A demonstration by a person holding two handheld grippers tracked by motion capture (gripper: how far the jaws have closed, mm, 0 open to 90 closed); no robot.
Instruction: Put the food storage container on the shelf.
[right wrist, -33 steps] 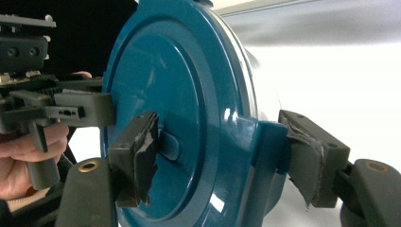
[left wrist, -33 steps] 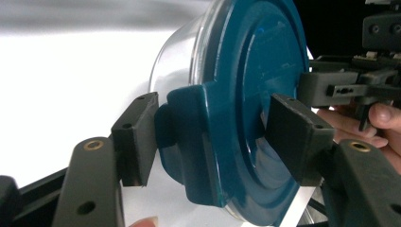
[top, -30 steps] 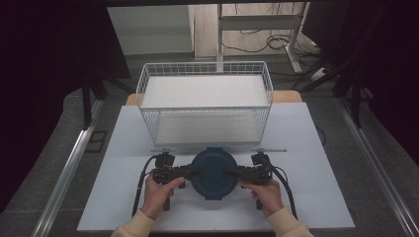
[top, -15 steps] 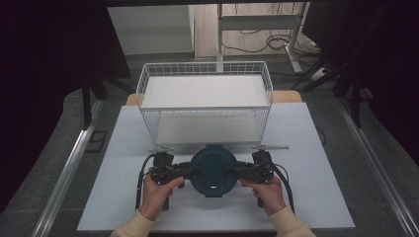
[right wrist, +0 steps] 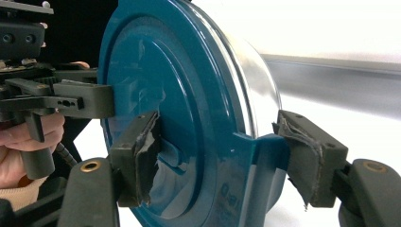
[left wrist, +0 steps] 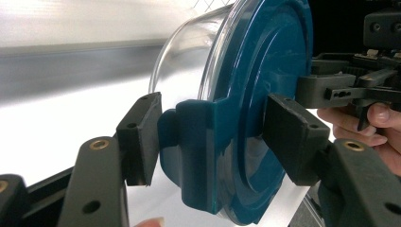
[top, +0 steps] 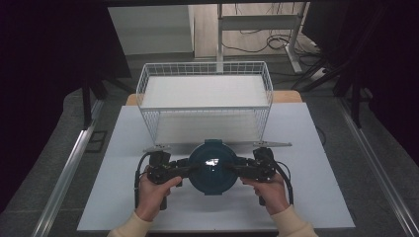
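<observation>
Teal-lidded glass container (top: 213, 168) at 6 o'clock on the white tabletop (top: 316, 148), clamped by left tongs (top: 190, 168) at 9 o'clock and right tongs (top: 236, 168) at 3 o'clock; wire basket (top: 204, 101) at 12 o'clock.

The container's (left wrist: 198, 90) clear body is hidden under its teal lid (top: 213, 167) in the high view; its contents cannot be told. The picture's bottom edge cuts off both forearms. The lid's embossed lettering (right wrist: 231, 193) is unreadable.
</observation>
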